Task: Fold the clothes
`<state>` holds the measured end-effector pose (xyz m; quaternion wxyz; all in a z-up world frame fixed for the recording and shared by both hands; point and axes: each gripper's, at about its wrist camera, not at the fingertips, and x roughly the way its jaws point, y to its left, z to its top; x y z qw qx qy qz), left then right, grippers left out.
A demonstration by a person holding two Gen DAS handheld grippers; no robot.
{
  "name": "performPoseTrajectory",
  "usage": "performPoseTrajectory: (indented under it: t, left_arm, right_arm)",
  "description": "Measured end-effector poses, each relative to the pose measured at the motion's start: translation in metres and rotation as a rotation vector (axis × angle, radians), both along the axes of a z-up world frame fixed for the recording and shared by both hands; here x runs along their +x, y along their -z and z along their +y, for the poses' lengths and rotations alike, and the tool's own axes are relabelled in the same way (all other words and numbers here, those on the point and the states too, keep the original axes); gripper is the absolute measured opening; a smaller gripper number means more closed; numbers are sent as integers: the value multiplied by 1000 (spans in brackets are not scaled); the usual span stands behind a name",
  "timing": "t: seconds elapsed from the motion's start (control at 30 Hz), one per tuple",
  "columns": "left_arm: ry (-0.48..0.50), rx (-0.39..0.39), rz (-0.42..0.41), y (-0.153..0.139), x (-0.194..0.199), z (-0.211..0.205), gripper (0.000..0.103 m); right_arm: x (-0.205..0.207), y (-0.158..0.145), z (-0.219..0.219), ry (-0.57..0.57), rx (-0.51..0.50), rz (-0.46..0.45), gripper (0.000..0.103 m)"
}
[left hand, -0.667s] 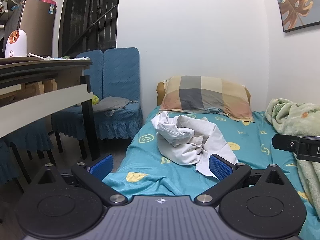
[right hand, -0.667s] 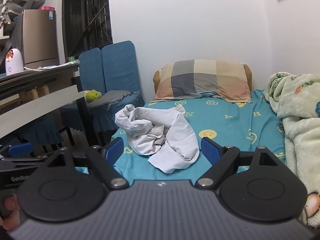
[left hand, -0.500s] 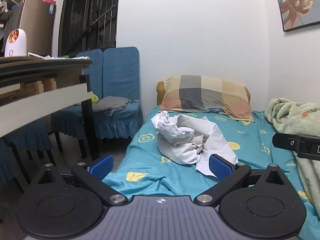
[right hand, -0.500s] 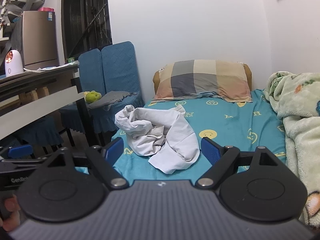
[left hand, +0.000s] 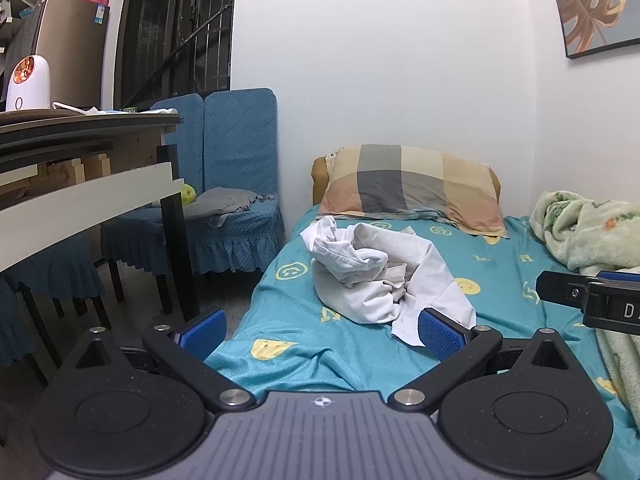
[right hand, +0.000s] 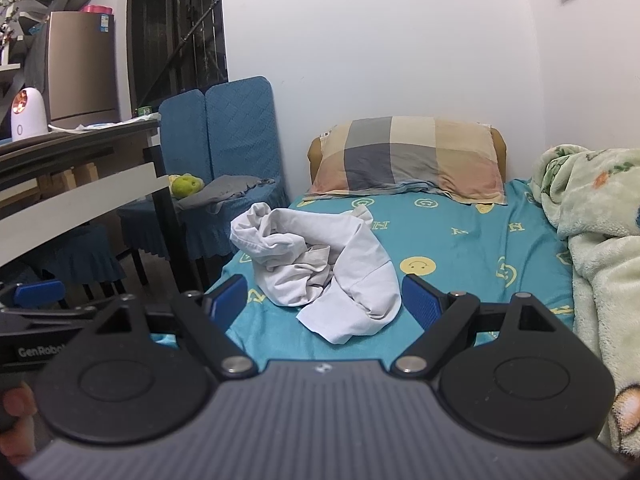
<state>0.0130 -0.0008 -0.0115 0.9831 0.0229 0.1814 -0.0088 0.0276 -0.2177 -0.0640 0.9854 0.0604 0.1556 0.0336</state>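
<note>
Left wrist view: my left gripper (left hand: 322, 330) has its jaws spread wide, nothing between them. The white garment (left hand: 380, 276) lies crumpled on the bed (left hand: 304, 344), just beyond and slightly right of centre; its near hem sits close to my right-side pad. The heap runs from far left to near right. My right gripper (left hand: 592, 298) shows at the right edge, level with the garment.

Right wrist view: the right gripper's jaws are likewise spread and empty. The garment lies ahead, centred between the pads, near edge closest. In my judgement, both hands are about equally near; neither touches cloth.
</note>
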Motion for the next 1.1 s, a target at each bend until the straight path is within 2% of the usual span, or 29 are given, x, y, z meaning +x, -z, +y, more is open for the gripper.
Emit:
performPoseTrajectory:
  t: [0.8, 0.97, 1.1]
  left_arm:
    - [8, 3, 0, 0, 0, -1, 103]
    - [40, -38, 22, 0, 1, 1, 103]
    - [45, -38, 27, 2, 2, 1, 103]
  right_arm:
    - [1, 0, 0, 2, 9, 0, 86]
    - [1, 0, -2, -1, 25, 1, 86]
    - [1, 0, -3, -1, 37, -2, 86]
